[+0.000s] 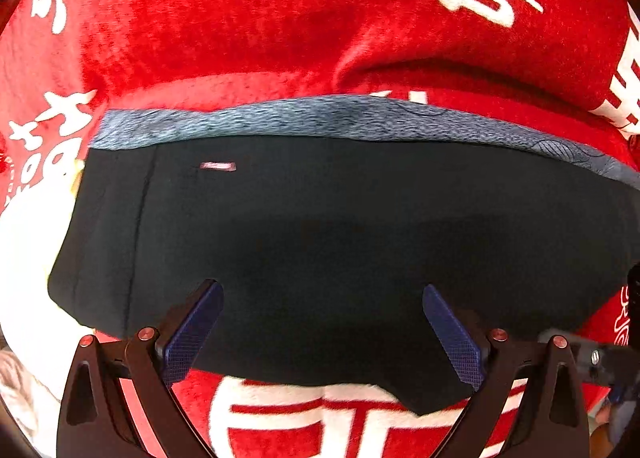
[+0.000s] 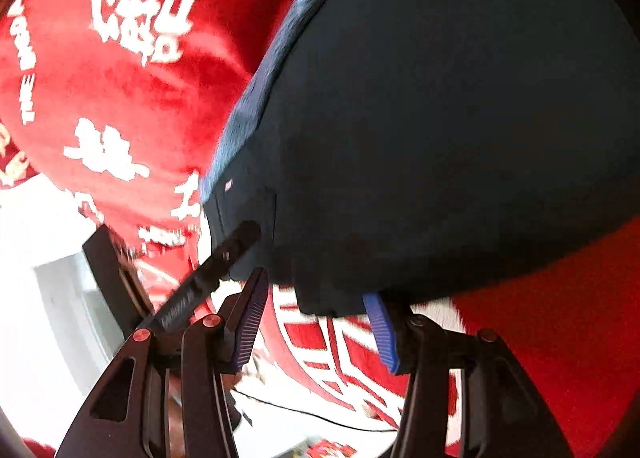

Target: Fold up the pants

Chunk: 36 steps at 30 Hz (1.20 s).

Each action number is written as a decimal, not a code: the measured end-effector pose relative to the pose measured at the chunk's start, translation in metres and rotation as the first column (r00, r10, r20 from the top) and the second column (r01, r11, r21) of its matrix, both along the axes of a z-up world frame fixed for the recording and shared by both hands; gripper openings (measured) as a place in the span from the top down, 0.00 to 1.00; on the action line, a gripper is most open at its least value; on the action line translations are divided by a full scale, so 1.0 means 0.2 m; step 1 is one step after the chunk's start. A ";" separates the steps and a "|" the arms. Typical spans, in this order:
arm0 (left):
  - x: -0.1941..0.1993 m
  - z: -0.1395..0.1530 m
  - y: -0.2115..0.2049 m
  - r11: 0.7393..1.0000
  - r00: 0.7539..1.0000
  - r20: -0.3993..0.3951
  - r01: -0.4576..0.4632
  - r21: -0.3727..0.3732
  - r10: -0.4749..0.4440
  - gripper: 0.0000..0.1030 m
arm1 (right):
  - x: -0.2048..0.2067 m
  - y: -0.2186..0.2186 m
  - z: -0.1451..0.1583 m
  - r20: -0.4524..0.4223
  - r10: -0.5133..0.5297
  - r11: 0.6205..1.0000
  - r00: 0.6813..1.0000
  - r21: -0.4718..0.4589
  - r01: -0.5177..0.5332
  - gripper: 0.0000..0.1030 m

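Dark navy pants (image 1: 340, 226) lie folded on a red blanket (image 1: 240, 18) printed with white characters; a grey-blue waistband (image 1: 280, 118) runs along their far edge. My left gripper (image 1: 322, 292) points straight down over the near part of the pants, its blue pads (image 1: 192, 338) spread wide and open. In the right wrist view the pants (image 2: 440, 118) fill the upper right. My right gripper (image 2: 316, 304) sits at their near hem; a corner of the cloth hangs between the blue pads (image 2: 382, 330), which stand apart from it.
The red blanket (image 2: 132, 106) wrinkles into a ridge past the waistband. A white surface (image 2: 40, 318) borders it on the left, with a thin black cable (image 2: 320, 416) across it. A black bar (image 2: 208, 270) of the other tool reaches to the pants' corner.
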<state>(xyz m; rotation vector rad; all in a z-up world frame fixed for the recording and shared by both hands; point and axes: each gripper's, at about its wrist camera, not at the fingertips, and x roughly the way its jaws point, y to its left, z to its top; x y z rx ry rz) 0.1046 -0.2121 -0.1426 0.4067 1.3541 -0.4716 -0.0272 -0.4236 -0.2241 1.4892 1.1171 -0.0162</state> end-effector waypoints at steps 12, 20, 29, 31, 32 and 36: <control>-0.33 -0.11 -0.02 0.988 0.989 0.011 0.144 0.062 -0.145 0.03 | -0.10 0.09 0.07 -0.064 0.077 0.978 0.995 -0.187 -0.088 0.92; -0.18 0.00 -0.03 0.995 0.996 0.027 0.087 0.044 -0.088 0.03 | -0.16 -0.10 0.36 -0.064 0.178 0.911 0.982 -0.367 -0.189 0.72; 0.15 -0.10 -0.38 1.000 0.994 0.110 -0.002 0.022 0.000 0.03 | 0.05 -0.55 0.32 -0.221 0.166 0.775 0.961 -0.573 -0.266 0.70; 0.20 -0.18 -0.43 0.999 0.994 0.108 -0.027 0.033 0.023 0.03 | 0.07 -0.60 0.26 -0.248 0.164 0.761 0.955 -0.584 -0.283 0.70; 0.22 -0.20 -0.42 0.999 0.994 0.105 -0.034 0.028 0.031 0.02 | 0.06 -0.62 0.25 -0.249 0.157 0.764 0.956 -0.582 -0.278 0.71; 0.29 -0.23 -0.41 0.997 0.993 0.097 -0.073 0.008 0.072 0.02 | -0.03 -0.73 0.26 -0.266 0.123 0.742 0.956 -0.616 -0.266 0.71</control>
